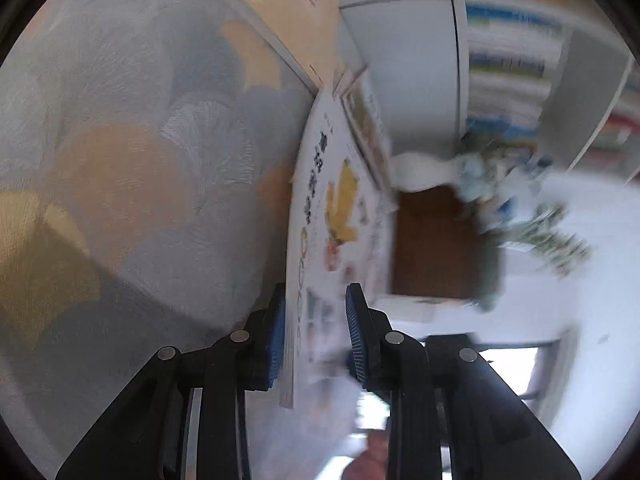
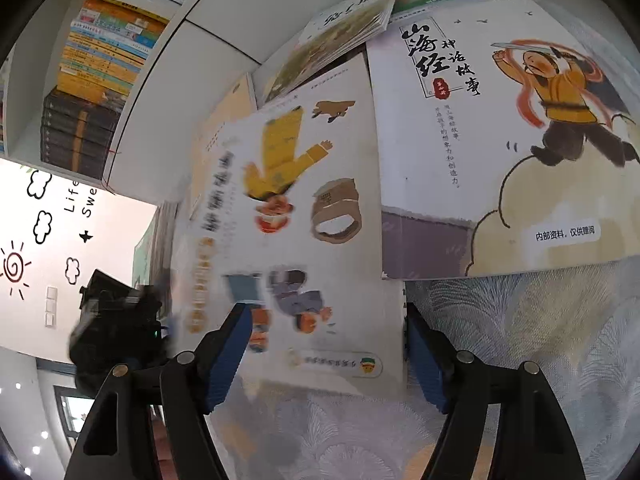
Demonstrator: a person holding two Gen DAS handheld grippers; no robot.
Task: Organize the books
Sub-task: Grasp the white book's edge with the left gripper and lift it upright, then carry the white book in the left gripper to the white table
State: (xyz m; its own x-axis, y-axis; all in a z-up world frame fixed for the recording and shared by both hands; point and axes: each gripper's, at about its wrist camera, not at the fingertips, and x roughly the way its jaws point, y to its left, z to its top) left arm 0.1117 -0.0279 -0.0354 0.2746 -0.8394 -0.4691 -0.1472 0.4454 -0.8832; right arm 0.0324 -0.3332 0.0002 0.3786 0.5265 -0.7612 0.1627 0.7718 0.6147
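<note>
A white picture book point(image 1: 340, 216) with a yellow-robed figure on its cover stands tilted up off the patterned tablecloth point(image 1: 140, 160). My left gripper point(image 1: 316, 332) is shut on its near edge, one blue pad on each face. In the right wrist view the same book point(image 2: 304, 208) is blurred, and the left gripper point(image 2: 116, 320) shows as a dark shape at its left edge. My right gripper point(image 2: 328, 348) is open, its pads standing on either side of the book's near end without pressing on it.
A large book with a running figure on a cloud point(image 2: 500, 140) lies to the right, its edge against the white book. A small book point(image 2: 352, 16) and a tan book point(image 2: 228, 120) lie behind. White shelves hold stacked books point(image 2: 100, 72). Tablecloth point(image 2: 520, 360) shows in front.
</note>
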